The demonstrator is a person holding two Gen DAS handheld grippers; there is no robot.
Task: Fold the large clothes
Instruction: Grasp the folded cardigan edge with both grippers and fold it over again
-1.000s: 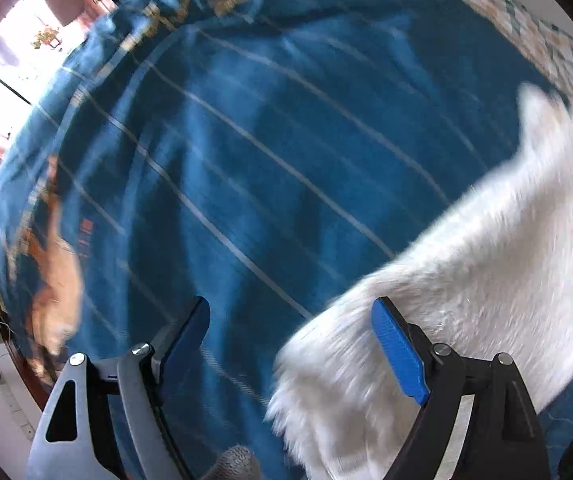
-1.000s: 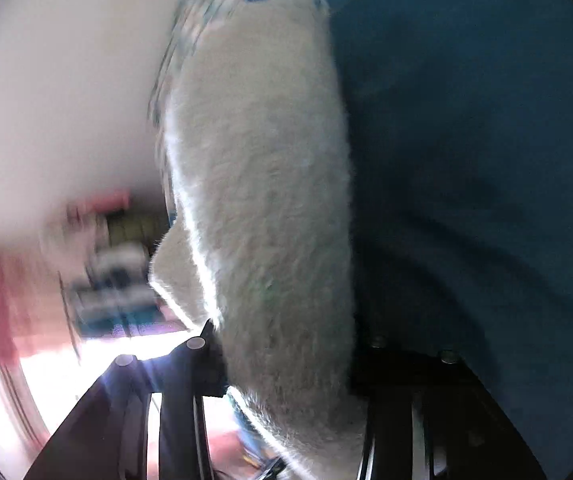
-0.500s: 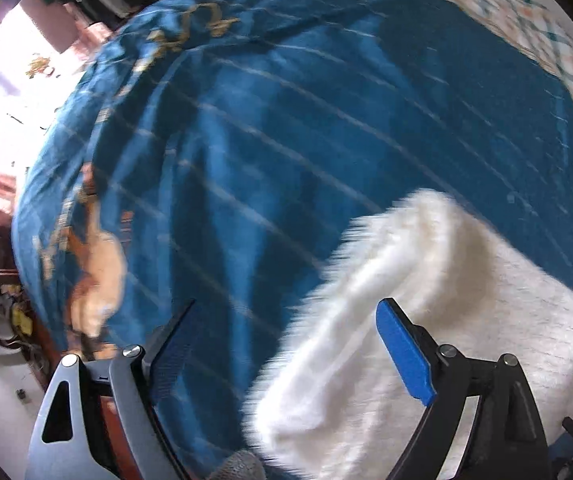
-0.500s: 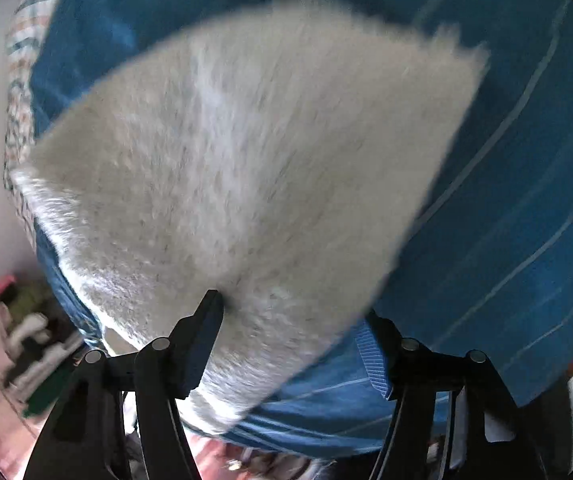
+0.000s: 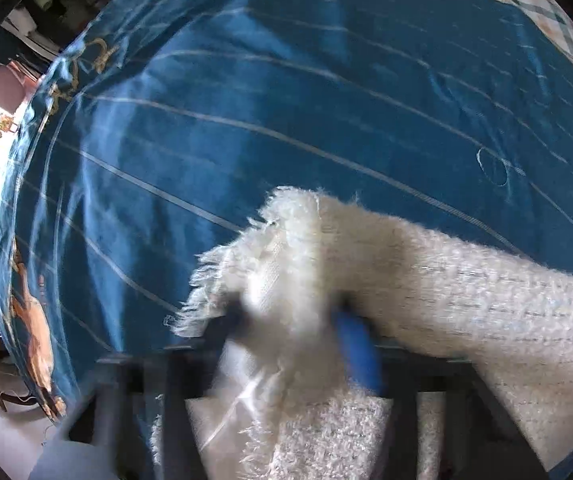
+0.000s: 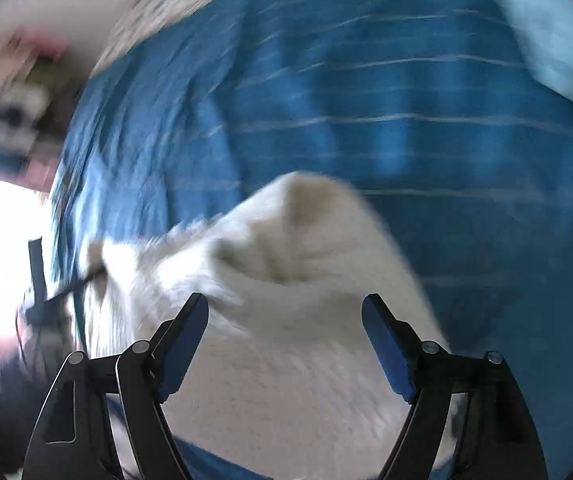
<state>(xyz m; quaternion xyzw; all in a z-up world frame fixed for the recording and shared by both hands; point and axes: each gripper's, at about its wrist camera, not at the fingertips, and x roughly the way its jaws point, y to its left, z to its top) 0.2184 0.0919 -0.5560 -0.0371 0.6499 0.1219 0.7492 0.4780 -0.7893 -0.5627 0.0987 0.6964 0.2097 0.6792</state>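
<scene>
My left gripper (image 5: 294, 336) jaws closed on a fringed edge of the white fuzzy garment (image 5: 446, 292), lifted over the blue striped bedspread (image 5: 286, 100). Right gripper (image 6: 286, 320) jaws open above it. Garment bunched; judging folding barely begun.

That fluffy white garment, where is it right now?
The fluffy white garment lies on the blue striped bedspread, low in both wrist views, one end bunched in the left gripper.
</scene>
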